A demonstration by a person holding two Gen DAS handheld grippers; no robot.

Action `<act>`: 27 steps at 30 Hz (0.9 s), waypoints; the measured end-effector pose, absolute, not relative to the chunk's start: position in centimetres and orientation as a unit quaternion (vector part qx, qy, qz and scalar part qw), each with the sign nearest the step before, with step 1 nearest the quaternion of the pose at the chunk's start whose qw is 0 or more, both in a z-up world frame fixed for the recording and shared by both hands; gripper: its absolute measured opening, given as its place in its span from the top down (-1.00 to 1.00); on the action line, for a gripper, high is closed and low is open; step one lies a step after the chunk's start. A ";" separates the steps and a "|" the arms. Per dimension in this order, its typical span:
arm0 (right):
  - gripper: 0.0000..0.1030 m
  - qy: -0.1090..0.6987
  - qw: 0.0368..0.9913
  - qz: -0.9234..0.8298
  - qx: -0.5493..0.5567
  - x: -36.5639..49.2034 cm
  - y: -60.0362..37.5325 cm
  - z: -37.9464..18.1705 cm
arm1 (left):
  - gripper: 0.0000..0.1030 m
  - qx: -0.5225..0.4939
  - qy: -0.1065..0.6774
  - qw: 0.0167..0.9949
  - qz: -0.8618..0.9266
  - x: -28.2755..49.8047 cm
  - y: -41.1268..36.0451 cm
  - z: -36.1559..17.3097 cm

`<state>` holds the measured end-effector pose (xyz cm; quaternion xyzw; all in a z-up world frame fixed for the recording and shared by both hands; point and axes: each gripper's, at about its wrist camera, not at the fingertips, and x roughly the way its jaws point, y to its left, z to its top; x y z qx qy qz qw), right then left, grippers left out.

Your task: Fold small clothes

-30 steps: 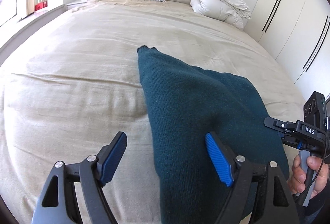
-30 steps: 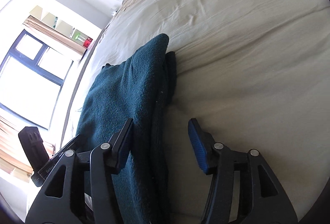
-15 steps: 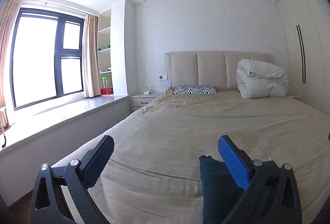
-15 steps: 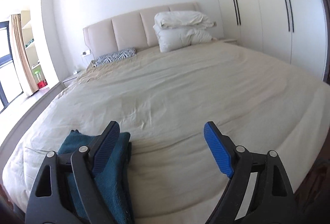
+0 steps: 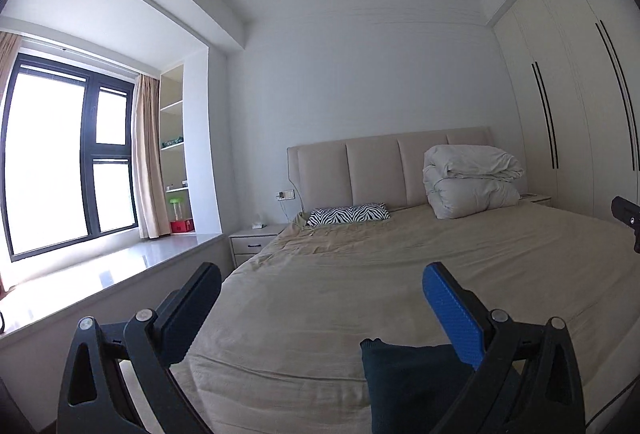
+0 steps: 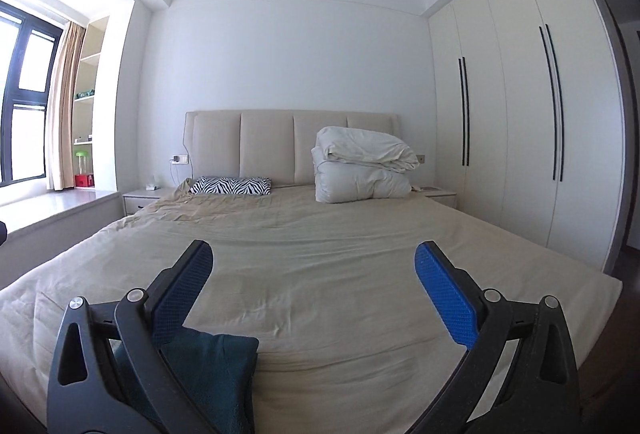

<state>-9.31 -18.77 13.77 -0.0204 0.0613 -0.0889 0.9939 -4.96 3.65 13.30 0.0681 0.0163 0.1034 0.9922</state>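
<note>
A folded dark teal knit garment (image 5: 408, 386) lies flat on the beige bed sheet (image 5: 340, 294) at the near end of the bed. In the left wrist view it sits low, below and behind the right finger. My left gripper (image 5: 320, 274) is held level above the bed, open, with nothing between its blue pads. In the right wrist view the garment (image 6: 216, 366) lies under the left finger. My right gripper (image 6: 314, 250) also hangs above the sheet, its jaws opening wide and empty. Neither gripper touches the cloth.
A folded white duvet (image 6: 360, 166) and a zebra pillow (image 6: 230, 186) lie by the padded headboard (image 6: 268, 142). White wardrobes (image 6: 520, 134) line the right wall. A window ledge (image 5: 100, 274) and a nightstand (image 5: 252, 238) stand on the left.
Both grippers rose and tipped up from looking down at the garment to looking level across the bed. Their jaws spread wider. The garment stayed on the sheet.
</note>
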 end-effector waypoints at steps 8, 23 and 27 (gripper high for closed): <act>-1.00 0.075 0.994 -0.081 -0.018 -10.7 -18.1 14.6 | -1.00 0.099 -0.008 0.985 0.142 -6.7 2.7 14.8; -1.00 0.172 0.982 -0.084 0.004 -10.3 -17.1 12.1 | -1.00 0.026 0.278 0.957 0.085 0.3 3.7 6.5; -1.00 0.244 0.965 -0.091 0.012 -8.5 -17.1 8.7 | -1.00 0.011 0.322 0.944 0.076 0.8 3.8 4.3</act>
